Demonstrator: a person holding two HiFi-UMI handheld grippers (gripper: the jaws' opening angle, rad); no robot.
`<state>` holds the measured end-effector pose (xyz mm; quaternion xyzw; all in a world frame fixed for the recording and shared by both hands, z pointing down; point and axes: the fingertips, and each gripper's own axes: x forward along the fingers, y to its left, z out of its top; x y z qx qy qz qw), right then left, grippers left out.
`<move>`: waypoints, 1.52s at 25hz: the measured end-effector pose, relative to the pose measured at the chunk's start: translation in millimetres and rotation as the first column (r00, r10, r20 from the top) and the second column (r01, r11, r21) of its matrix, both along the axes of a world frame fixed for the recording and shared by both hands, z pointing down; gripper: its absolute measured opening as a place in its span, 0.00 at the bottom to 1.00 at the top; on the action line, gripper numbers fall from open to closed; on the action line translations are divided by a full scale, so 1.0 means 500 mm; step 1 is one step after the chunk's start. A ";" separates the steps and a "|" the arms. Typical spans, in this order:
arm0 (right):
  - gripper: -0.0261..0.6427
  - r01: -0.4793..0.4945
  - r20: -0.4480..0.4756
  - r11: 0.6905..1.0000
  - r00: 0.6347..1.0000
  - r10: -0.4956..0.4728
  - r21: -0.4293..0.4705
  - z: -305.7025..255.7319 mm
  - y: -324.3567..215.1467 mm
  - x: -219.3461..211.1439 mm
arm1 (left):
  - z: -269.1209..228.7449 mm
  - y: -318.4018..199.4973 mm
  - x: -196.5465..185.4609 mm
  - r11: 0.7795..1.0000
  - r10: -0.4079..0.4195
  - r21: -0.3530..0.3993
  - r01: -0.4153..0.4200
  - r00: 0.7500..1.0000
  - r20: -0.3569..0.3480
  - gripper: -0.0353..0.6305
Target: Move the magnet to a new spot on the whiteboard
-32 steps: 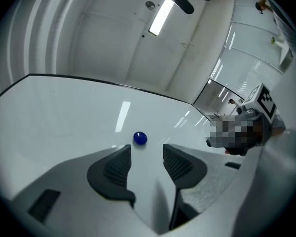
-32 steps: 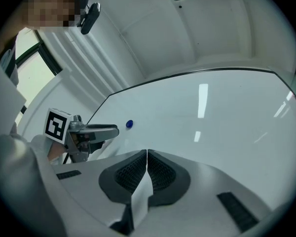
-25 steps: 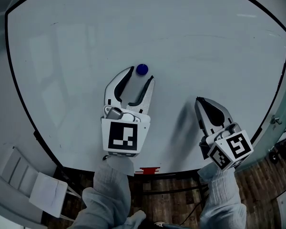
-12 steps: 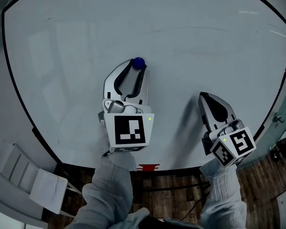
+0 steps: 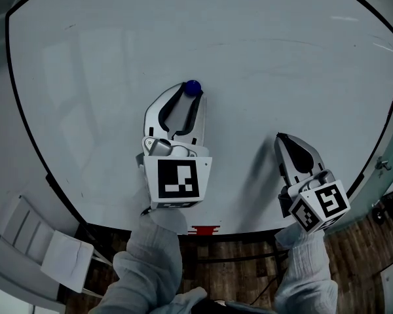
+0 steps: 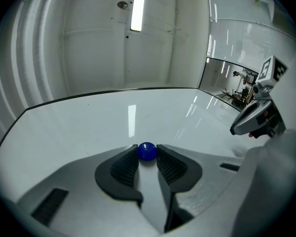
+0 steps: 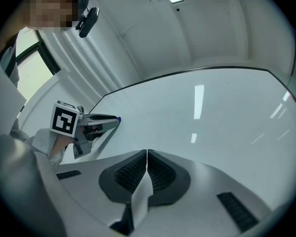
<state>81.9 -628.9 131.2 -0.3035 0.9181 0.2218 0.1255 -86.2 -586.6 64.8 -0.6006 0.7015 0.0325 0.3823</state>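
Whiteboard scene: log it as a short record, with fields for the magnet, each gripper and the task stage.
magnet: blue magnet, round, on the whiteboard, between the left gripper's jaw tips
left gripper: jaws closing, pads touching the magnet on both sides
right gripper: jaws together, empty, by the board's near right edge
task stage: magnet gripped, not yet moved to a new spot

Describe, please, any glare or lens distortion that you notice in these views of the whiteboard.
Head view: dim, the fisheye bows the whiteboard. Left gripper view: a lamp's reflection streaks the board beyond the sharp blue magnet. Right gripper view: two bright reflected bars.
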 end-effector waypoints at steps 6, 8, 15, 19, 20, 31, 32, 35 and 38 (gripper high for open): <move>0.08 -0.013 0.004 1.000 1.000 0.013 -0.002 0.000 -0.002 0.008 | -0.006 0.016 0.015 0.998 0.058 0.011 -0.058 0.998 -0.012 0.23; 0.08 -0.012 0.006 1.000 1.000 0.012 -0.005 0.002 -0.001 0.009 | -0.005 0.012 0.017 0.999 0.054 0.005 -0.054 0.999 0.001 0.24; 0.08 -0.012 0.002 1.000 1.000 0.012 -0.019 0.014 0.013 0.005 | 0.000 0.024 0.017 0.999 0.047 -0.010 -0.047 0.999 0.018 0.24; 0.08 -0.018 -0.002 1.000 1.000 0.018 -0.024 0.021 0.024 0.005 | 0.013 0.032 0.018 0.998 0.054 -0.022 -0.053 0.998 0.021 0.24; 0.08 -0.019 -0.001 1.000 1.000 0.019 -0.024 0.022 0.028 0.005 | 0.016 0.035 0.019 0.998 0.057 -0.025 -0.056 0.998 0.023 0.24; 0.08 -0.028 0.020 0.996 0.999 0.030 -0.087 0.082 0.089 0.015 | 0.103 0.066 0.020 0.991 0.100 -0.095 -0.098 0.995 0.016 0.24; 0.08 -0.032 0.019 0.995 0.999 0.034 -0.093 0.089 0.097 0.015 | 0.114 0.070 0.018 0.990 0.102 -0.104 -0.101 0.995 0.014 0.24; 0.08 -0.053 0.008 0.992 0.999 0.054 -0.113 0.118 0.120 0.018 | 0.147 0.081 0.014 0.985 0.112 -0.133 -0.110 0.994 0.006 0.24; 0.08 -0.079 -0.009 0.988 0.997 0.078 -0.135 0.150 0.141 0.023 | 0.183 0.091 0.013 0.979 0.128 -0.161 -0.127 0.992 -0.010 0.24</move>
